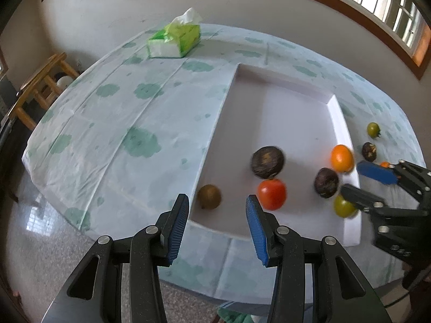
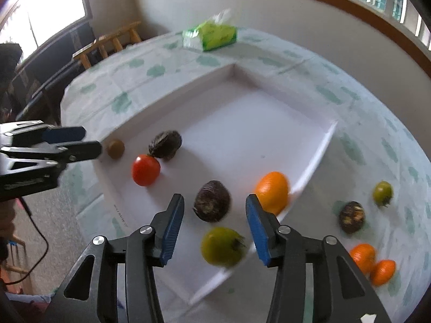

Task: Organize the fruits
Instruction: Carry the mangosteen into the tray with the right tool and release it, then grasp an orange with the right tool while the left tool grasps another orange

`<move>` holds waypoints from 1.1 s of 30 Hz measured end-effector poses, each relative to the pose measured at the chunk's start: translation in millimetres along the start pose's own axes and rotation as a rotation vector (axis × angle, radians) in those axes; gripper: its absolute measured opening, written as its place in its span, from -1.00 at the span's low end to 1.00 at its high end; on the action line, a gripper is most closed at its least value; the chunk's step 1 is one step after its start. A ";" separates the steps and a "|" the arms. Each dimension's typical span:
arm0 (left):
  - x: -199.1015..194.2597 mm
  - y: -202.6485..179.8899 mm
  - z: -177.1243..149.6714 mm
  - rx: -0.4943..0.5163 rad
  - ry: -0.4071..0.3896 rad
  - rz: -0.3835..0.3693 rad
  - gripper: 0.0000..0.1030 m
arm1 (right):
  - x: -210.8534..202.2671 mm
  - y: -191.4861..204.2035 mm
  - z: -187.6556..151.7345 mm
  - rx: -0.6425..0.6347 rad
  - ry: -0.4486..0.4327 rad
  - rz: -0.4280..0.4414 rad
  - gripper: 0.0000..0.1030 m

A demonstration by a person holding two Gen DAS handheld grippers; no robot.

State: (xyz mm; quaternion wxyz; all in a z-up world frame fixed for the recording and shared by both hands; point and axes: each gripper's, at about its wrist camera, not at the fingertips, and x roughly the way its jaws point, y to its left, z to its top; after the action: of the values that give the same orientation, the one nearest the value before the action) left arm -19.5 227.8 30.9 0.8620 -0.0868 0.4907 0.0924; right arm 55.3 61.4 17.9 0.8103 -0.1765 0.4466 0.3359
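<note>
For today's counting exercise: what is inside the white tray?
Inside the white tray: a red tomato, an orange, two dark fruits, a brownish fruit and a green tomato. Nothing looks covered.

Six fruits lie in the tray point(image 2: 309, 167); four more point(image 2: 351, 216) lie on the tablecloth point(image 2: 377, 123) to its right.

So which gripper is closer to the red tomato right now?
Left. The left gripper hangs open over the tray's near edge, the red tomato just beyond its right fingertip. The right gripper is open farther along the tray, above the green tomato.
</note>
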 end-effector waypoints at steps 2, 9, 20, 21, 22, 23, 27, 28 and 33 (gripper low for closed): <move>0.0 -12.5 2.6 0.020 -0.003 -0.022 -0.12 | -18.0 -12.2 -6.9 0.025 -0.028 -0.015 -0.12; 3.6 -71.3 8.1 0.122 -0.002 -0.095 -0.12 | -63.6 -87.4 -57.1 0.176 -0.032 -0.172 -0.12; 11.1 -159.9 11.2 0.257 0.011 -0.181 -0.12 | -64.6 -172.2 -114.6 0.360 0.019 -0.268 -0.12; 12.5 -167.0 11.1 0.266 0.014 -0.180 -0.12 | -60.4 -175.3 -114.1 0.364 0.020 -0.265 -0.12; 14.3 -172.6 11.9 0.272 0.016 -0.181 -0.12 | -57.3 -178.7 -114.3 0.365 0.022 -0.264 -0.12; 15.2 -174.8 11.9 0.275 0.018 -0.181 -0.12 | -54.4 -180.5 -114.7 0.364 0.021 -0.263 -0.12; 20.6 -187.8 13.7 0.288 0.035 -0.183 -0.12 | -40.6 -186.8 -109.4 0.353 0.034 -0.260 -0.12; 21.1 -189.6 14.0 0.291 0.036 -0.184 -0.12 | -37.5 -187.8 -108.0 0.348 0.038 -0.261 -0.12; 26.9 -202.6 15.3 0.307 0.048 -0.180 -0.12 | -26.2 -193.1 -103.8 0.325 0.055 -0.256 -0.12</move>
State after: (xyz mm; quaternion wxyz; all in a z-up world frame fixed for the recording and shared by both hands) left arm 56.1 37.4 27.4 0.8580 0.0002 0.5098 -0.0631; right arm 118.2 -147.1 -18.7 0.8518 -0.1077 0.4907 0.1489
